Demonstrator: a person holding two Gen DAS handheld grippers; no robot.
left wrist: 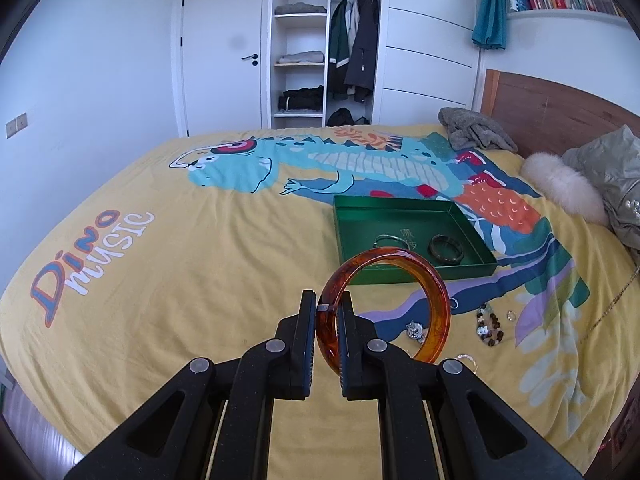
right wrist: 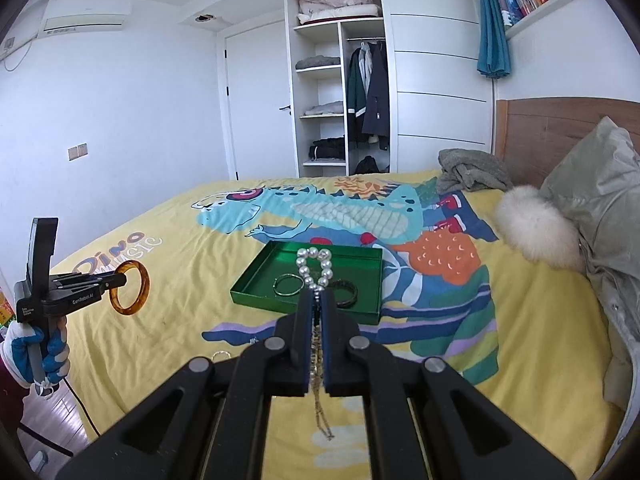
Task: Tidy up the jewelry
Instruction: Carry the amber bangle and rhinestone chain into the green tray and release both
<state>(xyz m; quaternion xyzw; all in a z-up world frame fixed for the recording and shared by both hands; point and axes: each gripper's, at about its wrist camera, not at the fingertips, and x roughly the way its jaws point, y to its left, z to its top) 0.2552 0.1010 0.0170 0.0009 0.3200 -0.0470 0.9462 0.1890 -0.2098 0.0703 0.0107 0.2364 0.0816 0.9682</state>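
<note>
L tongs (left wrist: pixel 327 312) clamp amber bangle (left wrist: pixel 384 304); R tongs (right wrist: pixel 317 300) pinch pearl strand (right wrist: pixel 316 266), both angled down.

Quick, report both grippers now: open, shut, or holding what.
Left gripper: shut on the amber bangle, held above the bed.
Right gripper: shut on the pearl necklace, its chain hanging down between the fingers.

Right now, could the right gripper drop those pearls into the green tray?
Probably yes. The right gripper is shut on the pearl bracelet, and the green tray lies open just ahead with nothing between them; two bangles sit inside but leave bare room.
</note>
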